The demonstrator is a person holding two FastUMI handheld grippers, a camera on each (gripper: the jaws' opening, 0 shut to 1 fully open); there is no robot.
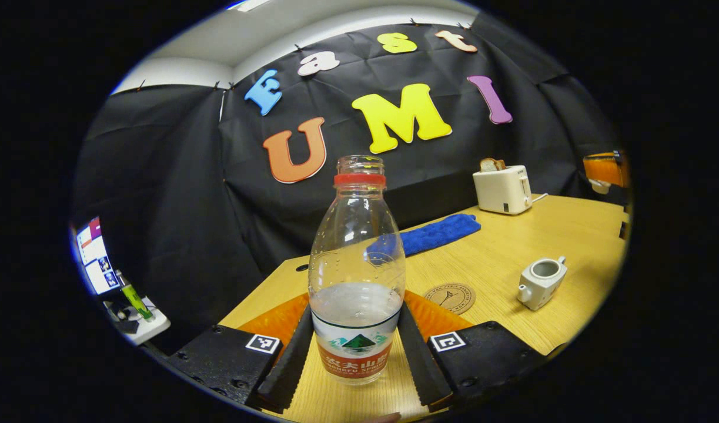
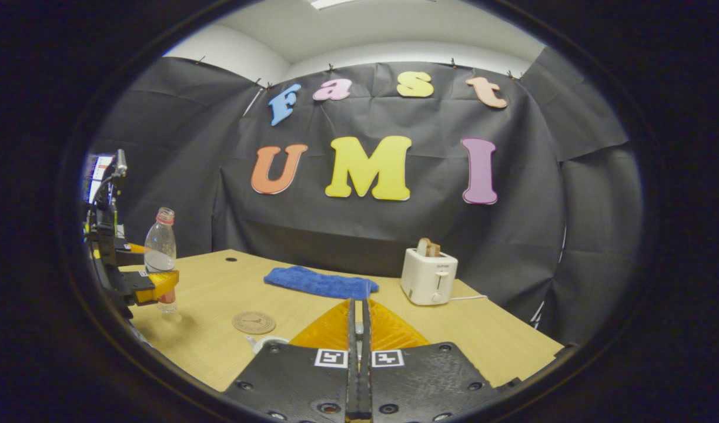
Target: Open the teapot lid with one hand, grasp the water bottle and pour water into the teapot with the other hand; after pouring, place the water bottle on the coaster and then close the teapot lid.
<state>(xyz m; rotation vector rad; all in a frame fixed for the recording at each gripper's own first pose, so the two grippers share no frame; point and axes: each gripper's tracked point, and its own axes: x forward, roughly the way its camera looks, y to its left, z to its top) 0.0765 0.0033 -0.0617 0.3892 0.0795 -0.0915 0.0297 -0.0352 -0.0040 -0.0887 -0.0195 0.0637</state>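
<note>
Left gripper view has my left gripper (image 1: 354, 352) pinching the water bottle (image 1: 357, 276), both fingers pressed on its lower body, uncapped and partly full. Farther right on the table (image 1: 506, 258) lie the coaster (image 1: 450, 297) and the open-topped teapot (image 1: 541, 282). My right gripper (image 2: 358, 329) is pressed together, holding nothing.

Left gripper view: water bottle (image 1: 357, 276) nearest on tabletop (image 1: 500, 258), coaster (image 1: 450, 297) just behind-right, teapot (image 1: 541, 282) further right, cloth (image 1: 432, 234) behind coaster, toaster (image 1: 502, 188) at back right near wall.
</note>
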